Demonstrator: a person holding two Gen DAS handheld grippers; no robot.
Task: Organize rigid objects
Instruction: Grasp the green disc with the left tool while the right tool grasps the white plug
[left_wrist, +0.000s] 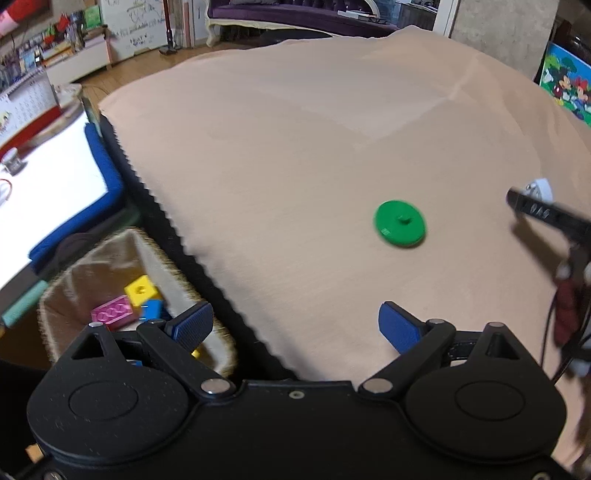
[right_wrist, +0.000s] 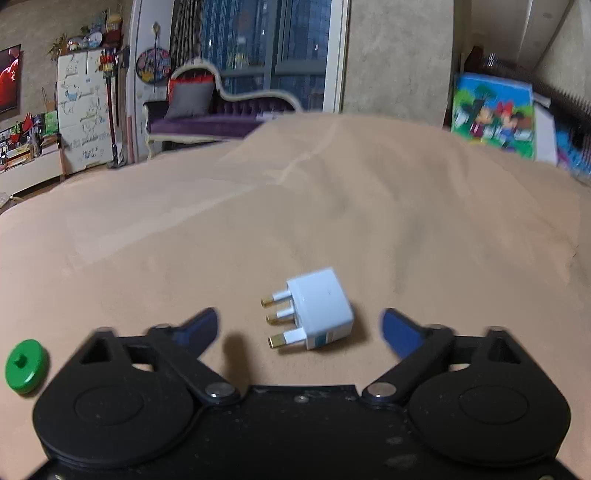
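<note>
A green disc (left_wrist: 400, 223) with a small centre stud lies flat on the beige cloth (left_wrist: 295, 147), ahead and right of my left gripper (left_wrist: 295, 321). That gripper is open with only cloth between its blue pads. A white three-pin plug adapter (right_wrist: 319, 314) lies on its side between the pads of my right gripper (right_wrist: 299, 321). There is a gap on each side, so that gripper is open. The green disc (right_wrist: 26, 365) sits to its left. One right gripper finger (left_wrist: 532, 208) and the adapter (left_wrist: 541, 186) show at the left wrist view's right edge.
A cloth-lined basket (left_wrist: 92, 266) below the table's left edge holds a pink block (left_wrist: 112, 312), a yellow block (left_wrist: 142, 290) and a blue block (left_wrist: 153, 308). A white blue-edged board (left_wrist: 55, 192) lies further left. A cartoon picture box (right_wrist: 495, 114) stands at the far right.
</note>
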